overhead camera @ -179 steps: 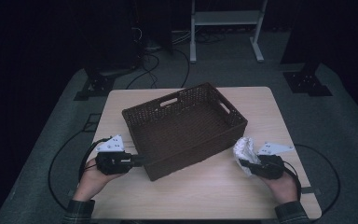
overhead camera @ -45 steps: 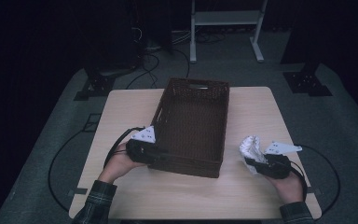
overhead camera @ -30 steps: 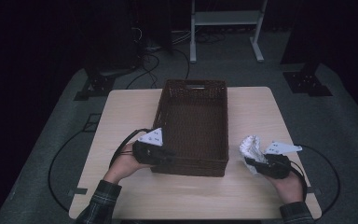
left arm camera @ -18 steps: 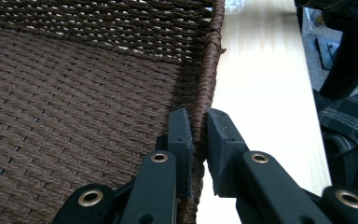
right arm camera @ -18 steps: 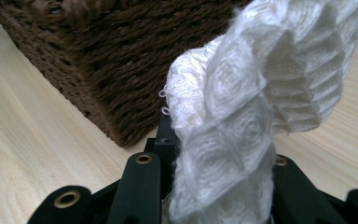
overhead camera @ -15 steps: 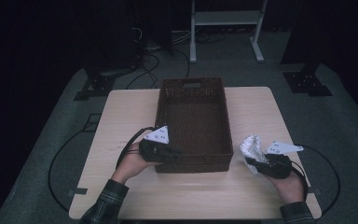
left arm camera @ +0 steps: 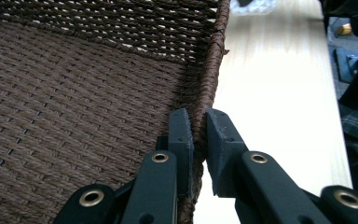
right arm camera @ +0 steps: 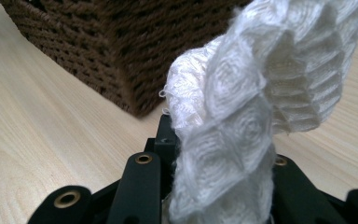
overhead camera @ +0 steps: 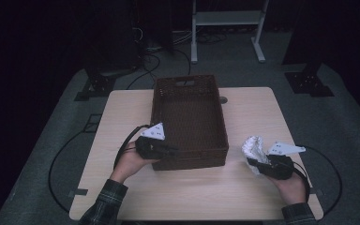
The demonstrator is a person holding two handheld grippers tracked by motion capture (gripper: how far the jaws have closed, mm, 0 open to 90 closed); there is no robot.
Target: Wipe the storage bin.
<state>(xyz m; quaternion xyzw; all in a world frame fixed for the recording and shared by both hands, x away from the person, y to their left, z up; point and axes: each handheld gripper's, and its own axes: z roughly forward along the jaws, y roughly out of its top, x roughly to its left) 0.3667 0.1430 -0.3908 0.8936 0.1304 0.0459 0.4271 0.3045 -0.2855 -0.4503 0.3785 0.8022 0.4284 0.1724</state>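
while the left gripper point(left arm camera: 198, 135) has just been closing, now clamped on the brown woven basket's point(overhead camera: 190, 117) near wall, the right gripper point(overhead camera: 258, 161) pinches a white netted cloth point(right arm camera: 256, 107).

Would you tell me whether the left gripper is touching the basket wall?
Touching: in the left gripper view, the left gripper has its jaws clamped on the basket wall.

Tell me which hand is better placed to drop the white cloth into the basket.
Right: the right gripper already holds the white cloth beside the brown basket, while the left gripper is clamped on its near wall.
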